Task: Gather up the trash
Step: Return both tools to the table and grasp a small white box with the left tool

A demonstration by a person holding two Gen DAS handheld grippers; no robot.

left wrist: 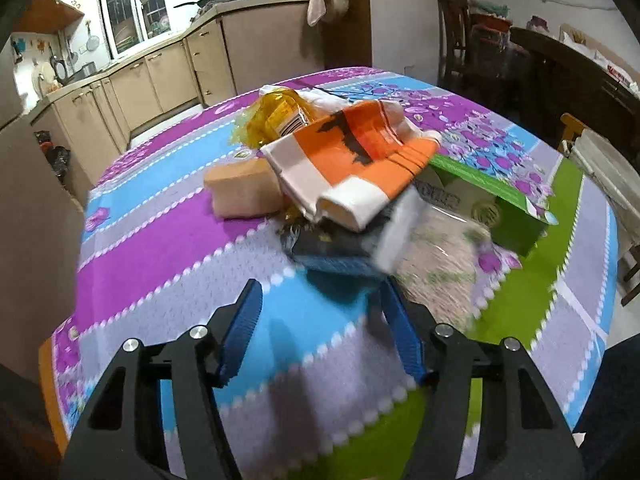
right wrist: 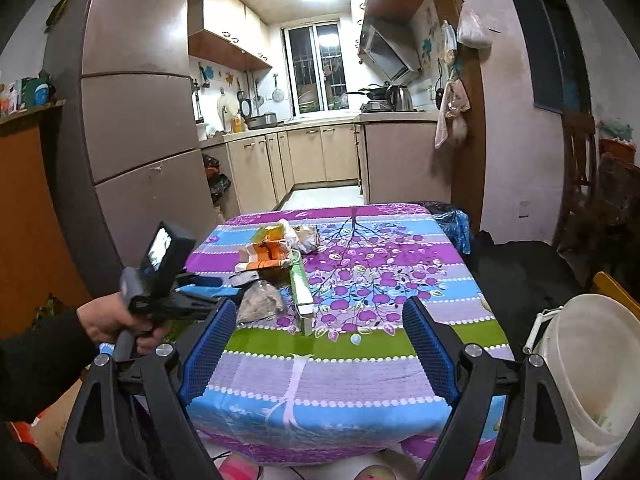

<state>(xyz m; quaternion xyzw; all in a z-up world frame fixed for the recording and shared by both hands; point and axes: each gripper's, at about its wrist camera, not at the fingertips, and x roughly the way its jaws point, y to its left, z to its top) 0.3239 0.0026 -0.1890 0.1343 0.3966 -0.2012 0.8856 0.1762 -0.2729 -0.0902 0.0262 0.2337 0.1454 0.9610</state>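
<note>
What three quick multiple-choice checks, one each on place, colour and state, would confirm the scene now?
1. Where is the white bucket?
A. On the table
B. Beside the table, right of it
C. In the kitchen

2. What colour is the open box?
A. Green
B. Red
C. Black

3. What are the right gripper fingers doing?
A. Clamping the box
B. Spread, nothing between
C. Holding a bag

Answers: B, the bucket stands off the table's right edge; A, its flap is green; B, only tablecloth shows between them.
</note>
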